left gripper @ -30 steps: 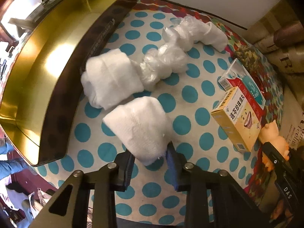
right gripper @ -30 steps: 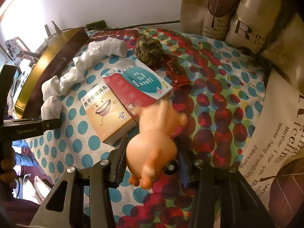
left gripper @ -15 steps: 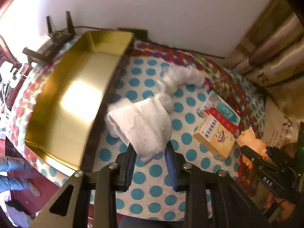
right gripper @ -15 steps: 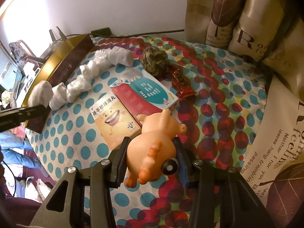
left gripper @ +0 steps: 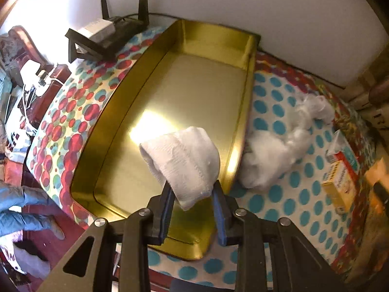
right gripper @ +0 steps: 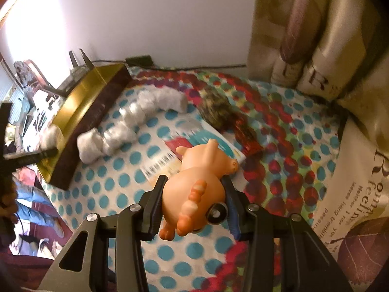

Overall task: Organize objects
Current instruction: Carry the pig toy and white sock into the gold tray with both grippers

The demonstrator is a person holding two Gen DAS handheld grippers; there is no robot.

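While the left gripper (left gripper: 192, 203) hangs over the gold tray (left gripper: 245, 112), its fingers are easing apart yet grip a white sock (left gripper: 184, 160) above the tray's near end, the sock's long axis running away from the fingers. The right gripper (right gripper: 194, 206), well apart from the tray, is clamped on an orange toy (right gripper: 197, 189). More white bundles (right gripper: 126, 126) lie beside the tray; motion blur hides details of the boxes.
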